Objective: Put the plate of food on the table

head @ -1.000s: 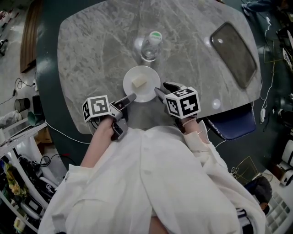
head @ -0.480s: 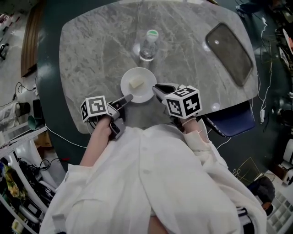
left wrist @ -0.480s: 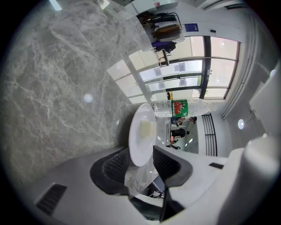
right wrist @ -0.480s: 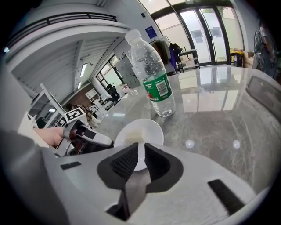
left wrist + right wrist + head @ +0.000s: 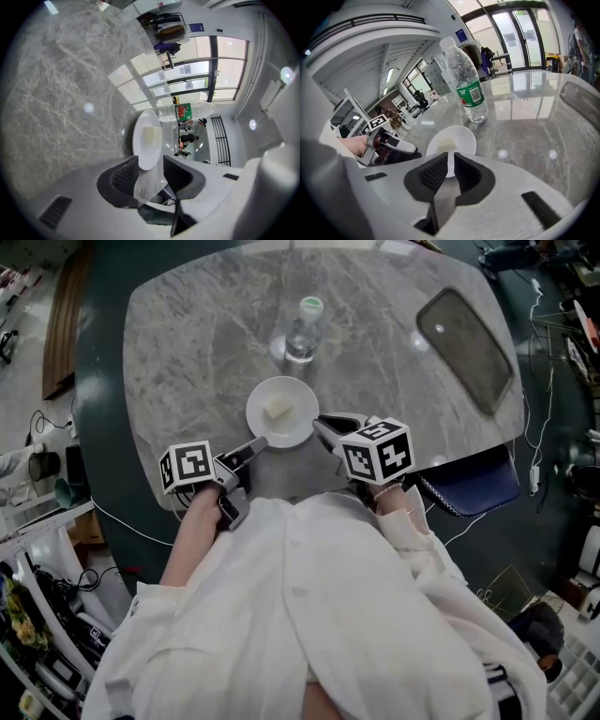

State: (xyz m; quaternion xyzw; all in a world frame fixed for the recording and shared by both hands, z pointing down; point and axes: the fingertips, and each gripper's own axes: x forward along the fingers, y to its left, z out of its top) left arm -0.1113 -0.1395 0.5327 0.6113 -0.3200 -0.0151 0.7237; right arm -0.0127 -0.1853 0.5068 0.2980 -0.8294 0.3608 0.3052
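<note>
A white plate (image 5: 281, 412) with a pale block of food (image 5: 276, 409) rests on the grey marble table (image 5: 187, 343), near its front edge. My left gripper (image 5: 255, 445) holds the plate's near-left rim. In the left gripper view that rim (image 5: 147, 138) lies between the two dark pads (image 5: 123, 177). My right gripper (image 5: 323, 427) is shut on the near-right rim, and in the right gripper view the plate (image 5: 452, 140) sits pinched between the pads. The left gripper (image 5: 393, 147) shows there too, beyond the plate.
A clear water bottle (image 5: 302, 329) with a green cap stands just behind the plate, and its green label shows in the right gripper view (image 5: 466, 82). A dark oblong tray (image 5: 466, 348) lies at the table's far right. A blue chair seat (image 5: 473, 488) juts out at the right edge.
The right gripper's jaws, spread wide around the plate's rim a second ago, have closed onto it. The left gripper stays at the near-left rim.
</note>
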